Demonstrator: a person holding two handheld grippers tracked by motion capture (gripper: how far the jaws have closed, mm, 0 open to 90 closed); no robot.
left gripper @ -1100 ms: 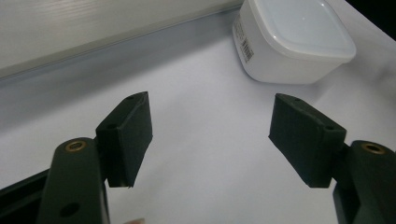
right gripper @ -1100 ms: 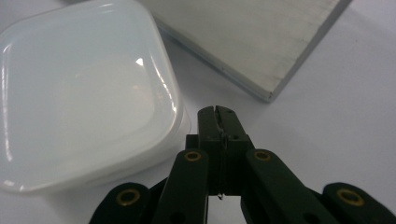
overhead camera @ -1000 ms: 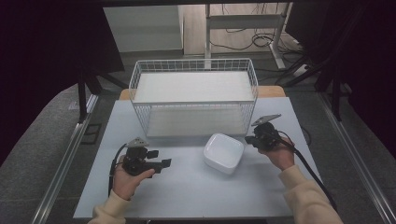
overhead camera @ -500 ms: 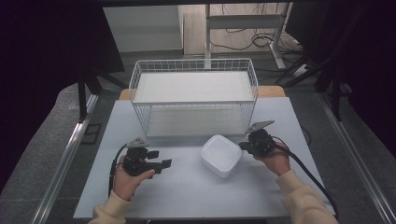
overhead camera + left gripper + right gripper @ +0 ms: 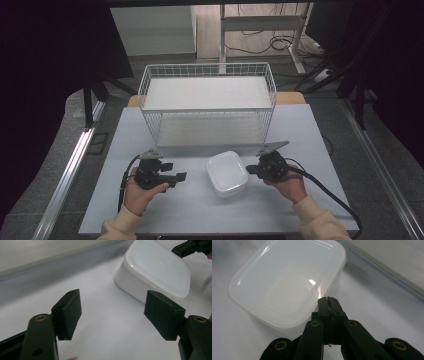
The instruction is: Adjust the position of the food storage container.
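Observation:
A white plastic container (image 5: 226,172) lies upside down on the white table, between my two hands. My left gripper (image 5: 179,176) rests to its left, jaws wide open with nothing between them; the left gripper view has the container (image 5: 156,271) ahead and to the right of the pads (image 5: 68,312). My right gripper (image 5: 248,169) sits just right of the container, jaws pressed together and empty. In the right gripper view its tips (image 5: 328,300) are at the container's side wall (image 5: 287,285); whether they touch it I cannot tell.
A white wire basket (image 5: 207,107) stands at the back of the table, behind the container. Table edges run close to both hands at the front. Cables trail from both grippers toward the person.
My right hand has moved left and toward the front, from the basket's right corner to the container's right side. The container has shifted slightly toward the front. The left hand has stayed put.

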